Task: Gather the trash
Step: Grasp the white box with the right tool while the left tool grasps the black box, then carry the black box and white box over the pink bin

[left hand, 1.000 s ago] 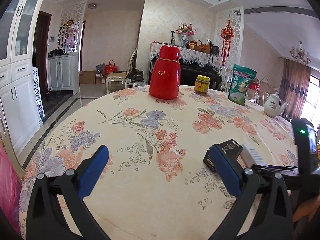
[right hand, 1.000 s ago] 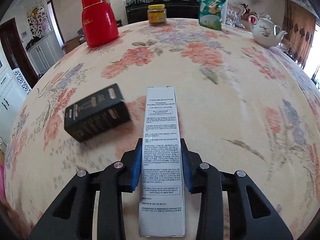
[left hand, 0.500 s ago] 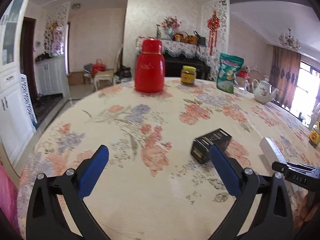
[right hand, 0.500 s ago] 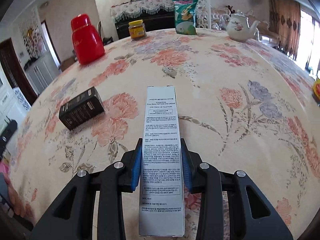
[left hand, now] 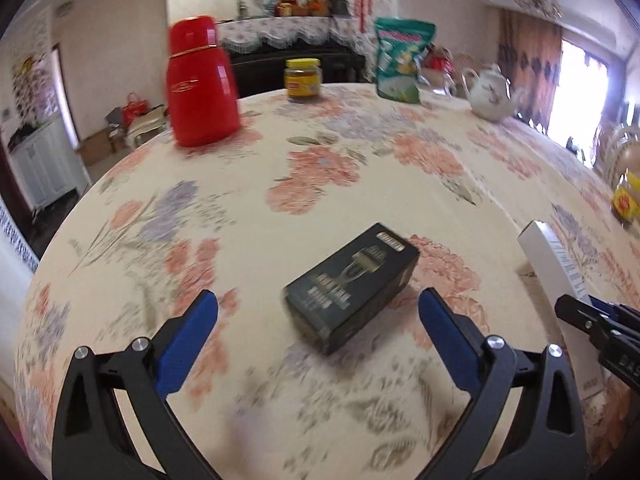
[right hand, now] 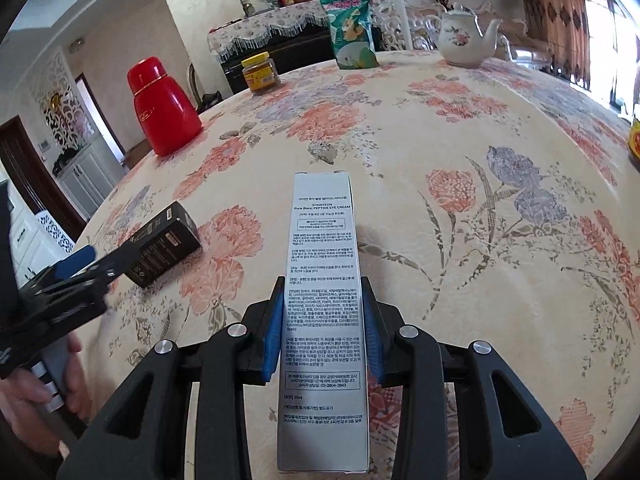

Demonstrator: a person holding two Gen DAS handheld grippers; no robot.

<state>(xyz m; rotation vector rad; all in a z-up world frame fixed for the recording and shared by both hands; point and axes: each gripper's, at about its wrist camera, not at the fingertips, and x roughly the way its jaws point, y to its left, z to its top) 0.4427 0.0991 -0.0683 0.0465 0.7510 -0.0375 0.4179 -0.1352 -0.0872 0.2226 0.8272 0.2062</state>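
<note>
Right gripper (right hand: 324, 336) clamps a white box (right hand: 323, 304); left gripper (left hand: 318, 320) gapes wide around a black box (left hand: 352, 286); flask (left hand: 200, 84) at eleven o'clock.

Two boxes near, containers far across the surface (left hand: 360, 184)

The dark box (left hand: 352, 286) lies on the surface left of the long box (right hand: 324, 280); behind them stand the flask (left hand: 200, 84) at left, then jar (left hand: 303, 79), pouch (left hand: 400, 60) and teapot (left hand: 492, 94) rightward.
</note>
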